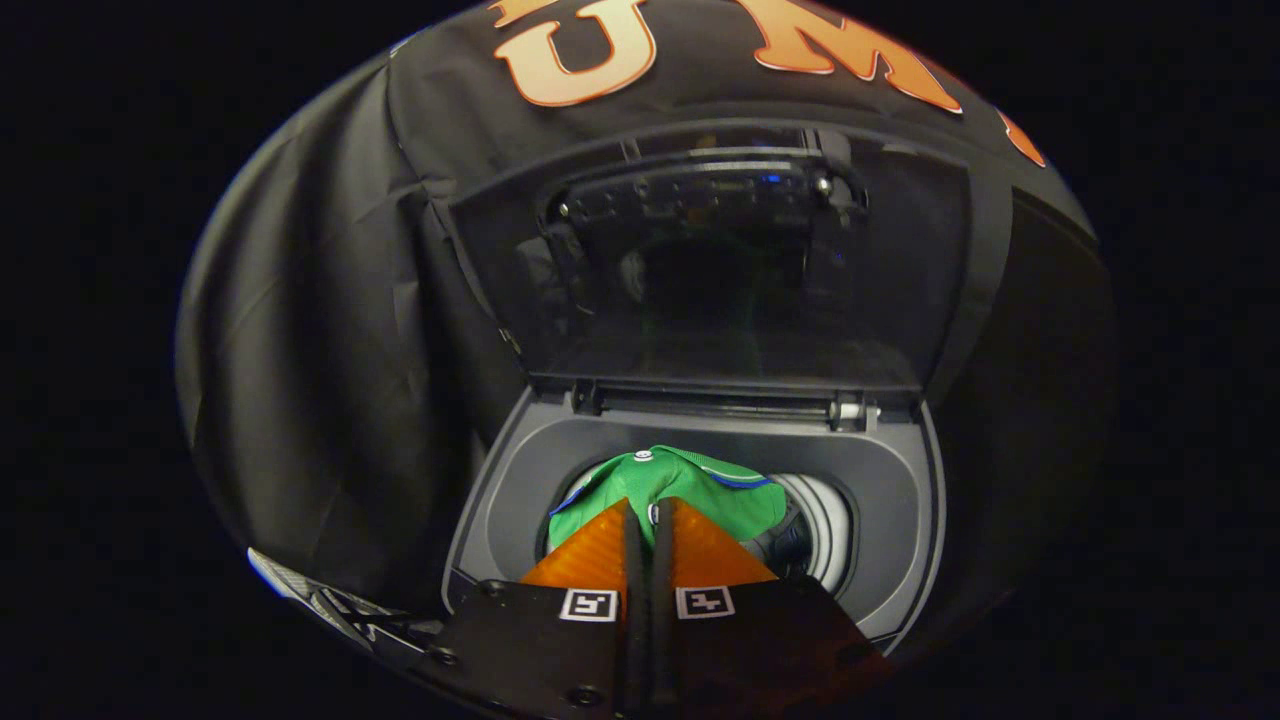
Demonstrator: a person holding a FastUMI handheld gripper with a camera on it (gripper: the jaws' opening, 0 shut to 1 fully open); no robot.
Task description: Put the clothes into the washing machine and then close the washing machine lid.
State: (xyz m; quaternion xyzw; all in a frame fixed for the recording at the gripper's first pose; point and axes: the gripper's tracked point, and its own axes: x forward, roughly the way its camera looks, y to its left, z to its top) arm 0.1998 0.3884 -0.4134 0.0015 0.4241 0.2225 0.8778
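Note:
A green garment (690, 492) with blue trim hangs over the round drum opening (822, 532) of a top-loading washing machine (520, 490). My gripper (650, 512) is shut on the near edge of that garment, with a thin strip of cloth pinched between the fingertips. The machine's dark glass lid (720, 270) stands raised and upright behind the opening. Part of the white drum rim shows to the right of the garment.
The lid's hinge bar (720, 405) runs along the back of the grey top panel. Black booth cloth (330, 300) hangs close on the left and behind the lid. A corner of the machine's control strip (330, 600) shows at the near left.

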